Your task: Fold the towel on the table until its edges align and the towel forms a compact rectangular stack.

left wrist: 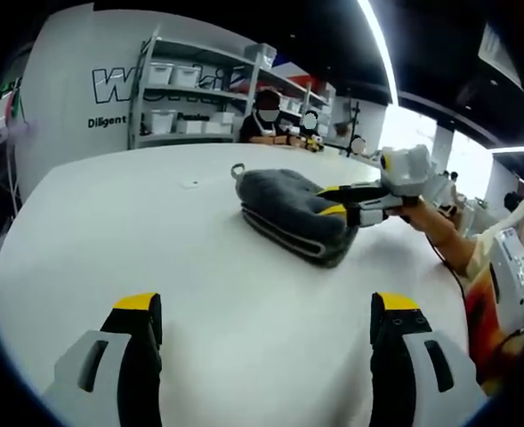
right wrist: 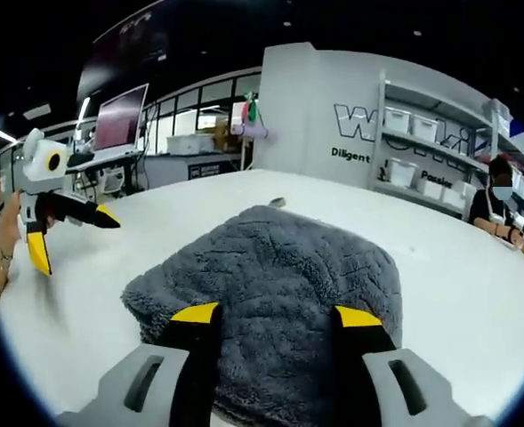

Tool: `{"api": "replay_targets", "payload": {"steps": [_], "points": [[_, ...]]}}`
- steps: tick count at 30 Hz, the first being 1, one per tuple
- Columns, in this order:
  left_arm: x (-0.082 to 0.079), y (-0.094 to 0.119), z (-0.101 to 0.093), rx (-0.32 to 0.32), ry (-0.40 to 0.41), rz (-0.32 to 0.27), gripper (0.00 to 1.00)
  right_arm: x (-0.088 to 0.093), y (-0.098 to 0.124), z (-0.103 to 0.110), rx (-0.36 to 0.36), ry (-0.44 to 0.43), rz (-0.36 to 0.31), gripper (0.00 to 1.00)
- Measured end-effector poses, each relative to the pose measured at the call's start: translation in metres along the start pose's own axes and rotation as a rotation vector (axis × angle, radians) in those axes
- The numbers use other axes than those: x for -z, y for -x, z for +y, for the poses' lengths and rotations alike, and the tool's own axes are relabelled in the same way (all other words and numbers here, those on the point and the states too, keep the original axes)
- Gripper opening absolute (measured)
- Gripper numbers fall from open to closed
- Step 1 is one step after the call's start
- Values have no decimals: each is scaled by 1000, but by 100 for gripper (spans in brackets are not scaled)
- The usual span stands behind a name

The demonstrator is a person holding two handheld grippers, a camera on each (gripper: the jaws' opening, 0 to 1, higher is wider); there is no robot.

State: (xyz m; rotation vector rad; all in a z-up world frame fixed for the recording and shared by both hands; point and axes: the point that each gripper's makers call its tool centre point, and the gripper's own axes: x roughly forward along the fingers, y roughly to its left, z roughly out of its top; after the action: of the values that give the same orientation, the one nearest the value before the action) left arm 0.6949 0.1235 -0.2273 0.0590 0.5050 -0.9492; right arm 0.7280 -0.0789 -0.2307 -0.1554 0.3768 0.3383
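Folded grey towel on the white worktop, one tool over it, the other held back.

The round white worktop (left wrist: 110, 249) carries the dark grey towel (left wrist: 290, 209), already a thick layered bundle toward its far right in the left gripper view. It looks plush, soft and floppy, light and not slippery, so I judge it will sag unless taken by a corner or a folded edge, with all layers pinched together. The right tool (right wrist: 275, 318) has its jaws apart, resting over the near part of the towel (right wrist: 270, 294) and gripping nothing that I can see. The left tool (left wrist: 266, 316) hangs wide open and empty over bare worktop, well apart from the towel.
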Motion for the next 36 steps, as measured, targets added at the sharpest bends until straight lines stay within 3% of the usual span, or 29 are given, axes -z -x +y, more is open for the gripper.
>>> {"api": "replay_targets", "payload": {"steps": [5,8,13,16,20,26,31,36], "points": [[1,-1,1,1,0,1,96,-7,10,2,-41,10,-26,50],[1,-1,2,-1,1,1,96,-10,15,1,-55,-3,-39,58],[1,-2,1,3,1,-3,97,-20,28,5,-83,36,-103,87],[1,-3,1,5,-5,-5,97,-25,35,6,-116,21,-123,100],[3,-4,3,3,-4,1,97,-27,48,1,-145,-9,-137,99],[2,-1,6,-2,-16,-14,97,-29,68,-14,-176,25,-169,99],[2,3,5,0,-27,-10,98,-23,82,-33,-226,5,-172,99],[-2,6,5,9,-38,-25,98,-7,98,-54,-254,49,-161,99]]}}
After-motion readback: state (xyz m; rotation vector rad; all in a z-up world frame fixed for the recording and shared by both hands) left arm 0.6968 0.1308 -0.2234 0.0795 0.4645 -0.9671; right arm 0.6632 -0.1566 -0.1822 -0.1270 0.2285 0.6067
